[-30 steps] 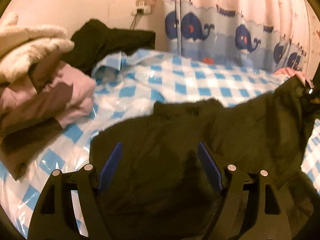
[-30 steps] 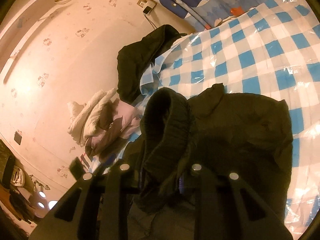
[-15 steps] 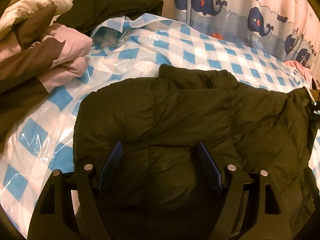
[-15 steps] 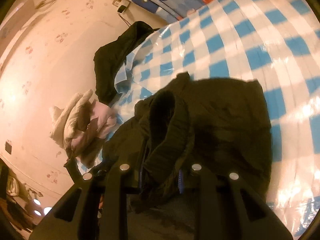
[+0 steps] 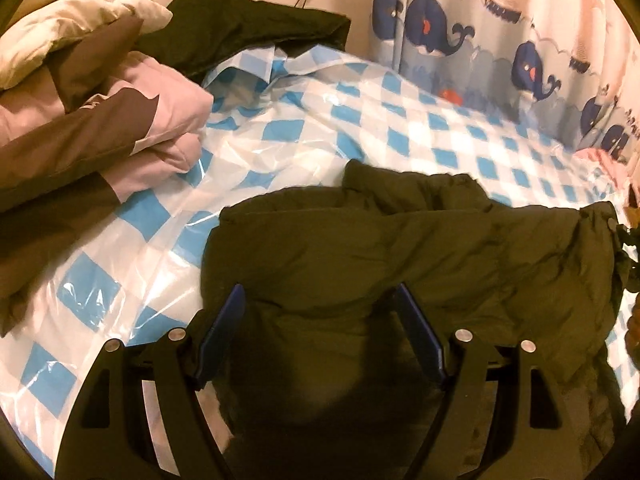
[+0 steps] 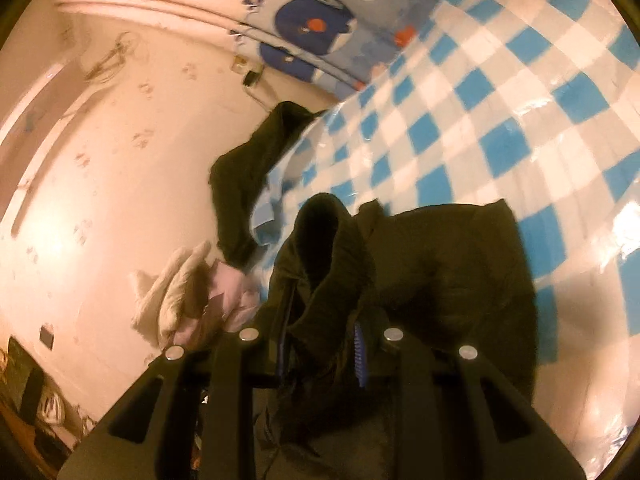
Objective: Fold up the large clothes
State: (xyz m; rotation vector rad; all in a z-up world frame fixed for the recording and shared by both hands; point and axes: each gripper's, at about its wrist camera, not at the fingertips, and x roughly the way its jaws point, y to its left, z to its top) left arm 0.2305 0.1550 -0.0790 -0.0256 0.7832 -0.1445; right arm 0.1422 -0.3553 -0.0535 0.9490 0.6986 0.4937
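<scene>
**Dark jacket on the bed, one cuff pinched**

The dark green puffer jacket (image 5: pixel 400 248) lies on the bed's blue-and-white checked plastic cover (image 5: pixel 360 120), filling the lower half of the left wrist view. Its far edge runs from 9 to 3 o'clock, and open cover stretches beyond it toward the whale curtain (image 5: pixel 480 40) at 1 o'clock. A pile of folded pink and brown coats (image 5: pixel 100 120) crowds the 9 to 10 o'clock side; another dark garment (image 5: pixel 248 20) lies against the wall at 11.

The left gripper (image 5: pixel 320 332) has its jaws spread wide, with padded jacket cloth bulging between them; whether the pads press on it I cannot tell. It tilts down over the jacket.

The right gripper (image 6: pixel 320 344) has its jaws pinching a ribbed cuff (image 6: pixel 328 248), which stands up toward 12 o'clock. That view is rolled sideways.
</scene>
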